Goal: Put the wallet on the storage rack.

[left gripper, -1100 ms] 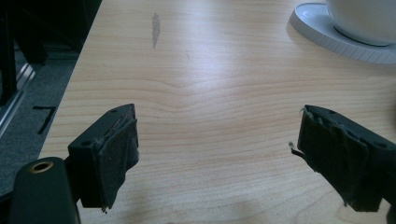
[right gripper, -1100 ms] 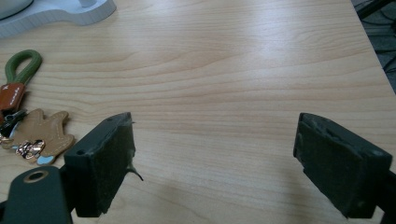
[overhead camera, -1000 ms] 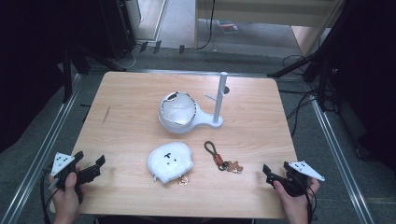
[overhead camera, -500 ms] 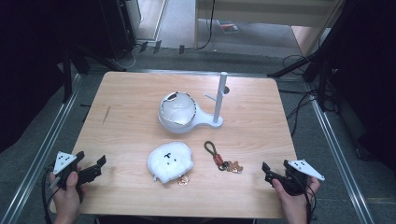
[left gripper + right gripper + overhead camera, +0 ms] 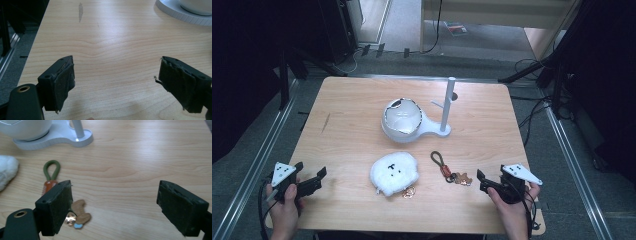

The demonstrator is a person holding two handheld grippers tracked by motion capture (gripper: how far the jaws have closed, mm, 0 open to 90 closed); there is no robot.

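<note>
left gripper [image 5: 314, 181] edged forward | both jaws spread | right gripper [image 5: 484, 181] view: keychain [image 5: 51, 182] loop

White plush pouch [image 5: 394, 172], green-looped keychain [image 5: 447, 168], black grippers

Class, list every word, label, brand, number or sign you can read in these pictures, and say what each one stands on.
None: no readable text shows anywhere.
White plush keychain: dark marks, not letters.
Green-loop keychain: its orange tag bears no legible writing.
White stand: plain.
</note>
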